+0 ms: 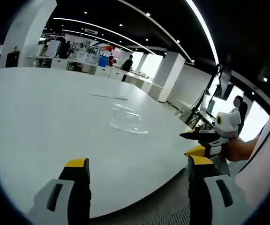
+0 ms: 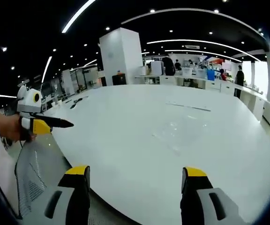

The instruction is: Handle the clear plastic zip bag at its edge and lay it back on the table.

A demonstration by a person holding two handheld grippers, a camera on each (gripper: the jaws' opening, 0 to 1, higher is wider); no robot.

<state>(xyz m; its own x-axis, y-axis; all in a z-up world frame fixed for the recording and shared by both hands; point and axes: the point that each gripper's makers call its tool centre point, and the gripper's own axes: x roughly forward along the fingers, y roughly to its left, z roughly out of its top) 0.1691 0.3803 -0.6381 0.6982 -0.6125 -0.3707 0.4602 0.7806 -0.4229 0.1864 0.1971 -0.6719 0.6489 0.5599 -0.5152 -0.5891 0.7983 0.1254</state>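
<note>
In the left gripper view the left gripper [image 1: 137,171] hangs over the near edge of the white table [image 1: 41,122], its yellow-tipped jaws spread wide with nothing between them; beyond them the tabletop runs broad and bare to the clear plastic zip bag [image 1: 128,118], which lies flat on the table well apart from the jaws and back from the table's near edge; past the bag, further in, a thin flat strip [image 1: 108,96] rests on the surface; to the right of the bag, off the table's curved rim, the right gripper [image 1: 196,143] is held in a hand [image 1: 238,149] over the floor — whether its jaws are parted I cannot tell.

In the right gripper view the left gripper [image 2: 55,123] shows left of the table, off its edge; the right gripper [image 2: 135,180] hovers at the table's [image 2: 125,140] near rim, jaws released and wide, gripping nothing; the bag [image 2: 175,136] lies flat toward the table's middle, with open surface all round it — the strip [image 2: 189,107] beyond.
</note>
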